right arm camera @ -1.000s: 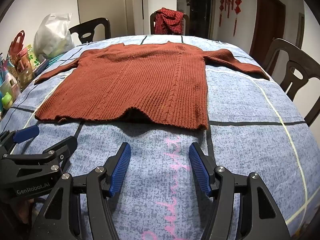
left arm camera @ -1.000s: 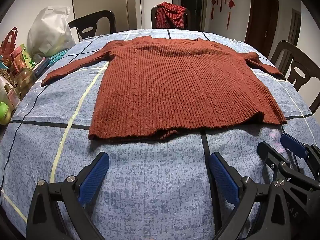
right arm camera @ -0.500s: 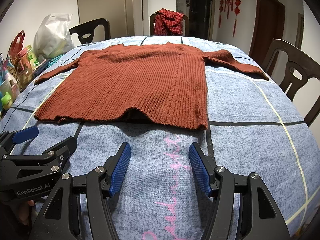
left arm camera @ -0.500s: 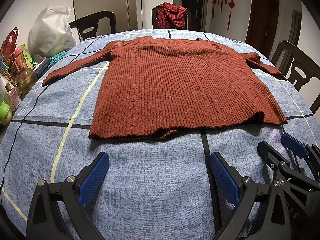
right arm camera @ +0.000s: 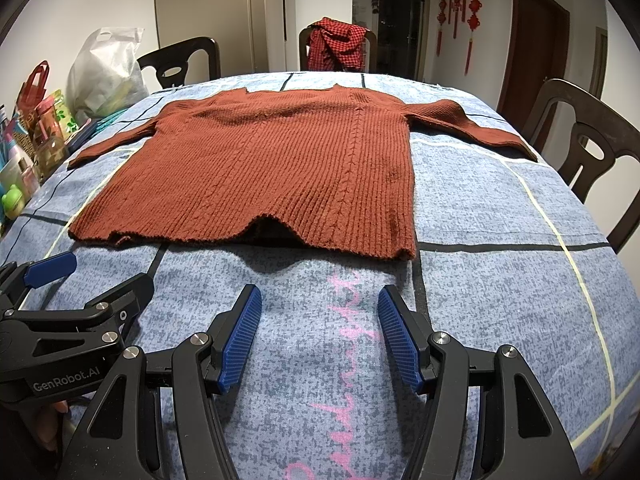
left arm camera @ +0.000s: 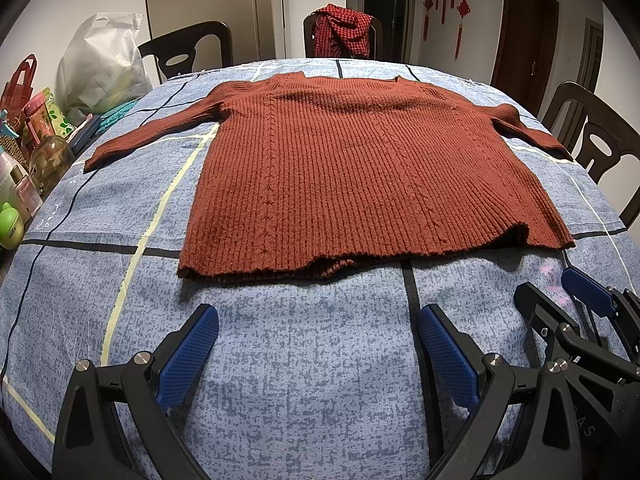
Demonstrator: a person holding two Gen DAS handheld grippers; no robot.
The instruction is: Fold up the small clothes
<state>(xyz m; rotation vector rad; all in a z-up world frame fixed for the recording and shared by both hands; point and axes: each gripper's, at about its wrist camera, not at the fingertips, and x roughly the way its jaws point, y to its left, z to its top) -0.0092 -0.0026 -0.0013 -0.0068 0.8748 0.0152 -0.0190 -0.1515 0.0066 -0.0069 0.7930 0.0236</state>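
A rust-brown ribbed knit sweater point(left arm camera: 360, 176) lies flat on the blue patterned tablecloth point(left arm camera: 320, 360), sleeves spread to both sides, hem toward me. It also shows in the right wrist view point(right arm camera: 272, 176). My left gripper point(left arm camera: 318, 344) is open and empty, hovering short of the hem's middle. My right gripper point(right arm camera: 320, 328) is open and empty, short of the hem's right part. Each gripper shows at the edge of the other's view: the right one point(left arm camera: 560, 312) and the left one point(right arm camera: 92, 276).
Dark chairs stand around the table; the far one point(left arm camera: 340, 36) carries a red checked cloth. A white plastic bag point(left arm camera: 100, 68) and several bottles and jars point(left arm camera: 36, 152) crowd the left edge. Another chair point(right arm camera: 580, 140) stands at the right.
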